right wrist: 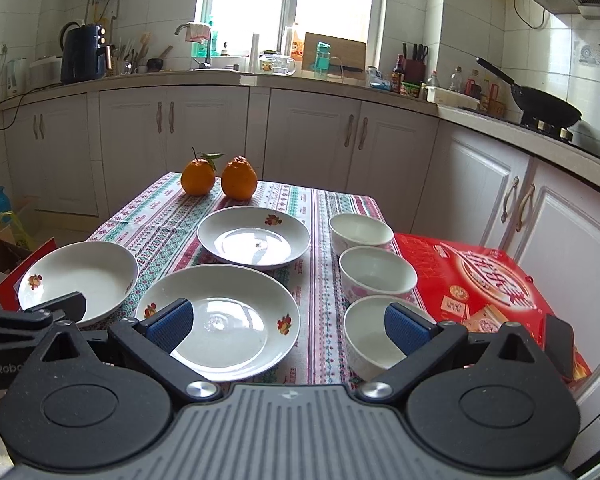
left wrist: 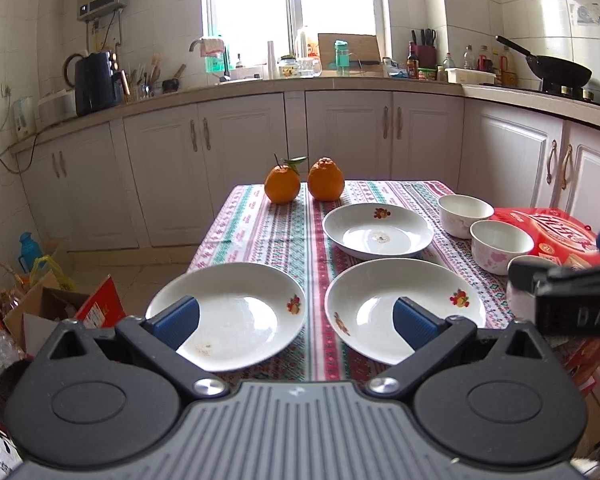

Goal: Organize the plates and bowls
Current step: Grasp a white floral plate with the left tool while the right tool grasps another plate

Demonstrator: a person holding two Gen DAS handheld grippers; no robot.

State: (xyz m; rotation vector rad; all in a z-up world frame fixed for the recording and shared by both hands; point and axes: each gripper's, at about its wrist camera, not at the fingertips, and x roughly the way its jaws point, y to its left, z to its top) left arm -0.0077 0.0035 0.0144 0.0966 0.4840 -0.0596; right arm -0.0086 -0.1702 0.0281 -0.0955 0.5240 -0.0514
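Three white flowered plates lie on the patterned tablecloth: a near-left plate [left wrist: 236,312], a near-right plate [left wrist: 364,308] and a far plate [left wrist: 378,230]. Three white bowls stand in a row along the right: far [right wrist: 360,232], middle [right wrist: 378,272] and near [right wrist: 364,336]. My left gripper [left wrist: 296,312] hovers open over the gap between the two near plates, holding nothing. My right gripper [right wrist: 288,320] is open too, one pad over the near-right plate [right wrist: 220,320] and the other over the near bowl. Part of the right gripper [left wrist: 572,292] hides the near bowl in the left wrist view.
Two oranges [left wrist: 283,184] [left wrist: 326,180] sit at the table's far edge. A red gift box [right wrist: 480,276] lies right of the bowls with a dark phone [right wrist: 560,344] on it. Cardboard boxes and bags [left wrist: 52,304] crowd the floor left of the table. Cabinets line the back.
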